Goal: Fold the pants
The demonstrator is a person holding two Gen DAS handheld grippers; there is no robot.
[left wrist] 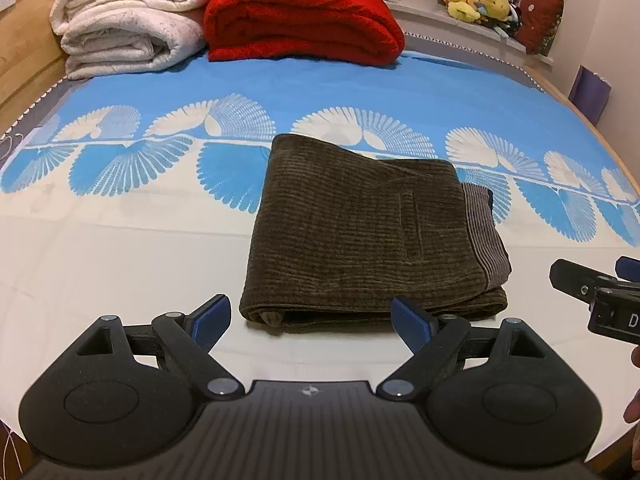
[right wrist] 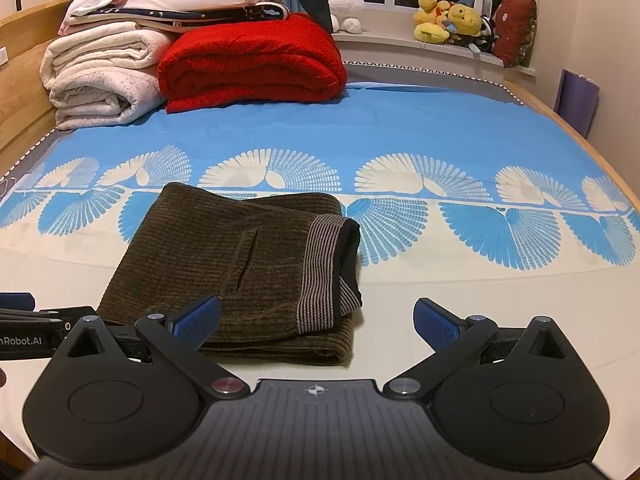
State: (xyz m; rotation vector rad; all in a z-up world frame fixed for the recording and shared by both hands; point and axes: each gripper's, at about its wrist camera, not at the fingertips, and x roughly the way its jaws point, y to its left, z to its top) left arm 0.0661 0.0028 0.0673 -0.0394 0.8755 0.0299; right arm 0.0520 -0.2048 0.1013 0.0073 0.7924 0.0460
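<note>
I hold my left gripper (left wrist: pixel 314 319) low over the near, white part of the bed sheet (left wrist: pixel 120 264), its two blue-padded fingers (left wrist: pixel 211 322) spread wide apart with nothing between them. My right gripper (right wrist: pixel 318 322) sits just beside it, equally low, and its blue pads (right wrist: pixel 436 326) are likewise parted and empty; from the left camera I catch only its black tip at the right edge. The pants (left wrist: pixel 360 236), dark olive-brown corduroy, lie folded into a thick, roughly square bundle in the middle of the sheet, straddling the line where the white area meets the blue fan pattern. The striped waistband (right wrist: pixel 318 272) faces right, folded over on top, with a slit pocket showing on the upper layer. The folded edge nearest me shows stacked layers, and neither tool touches the cloth: my left fingers flank the near edge from in front, and my right tool's left finger overlaps the bundle's near corner in view, though I cannot tell whether it makes contact. At the far end of the bed sit a folded red blanket (left wrist: pixel 304 24) and, touching its left side, a stack of cream blankets (left wrist: pixel 124 20). On the window ledge beyond are yellow plush toys (right wrist: pixel 448 20).
</note>
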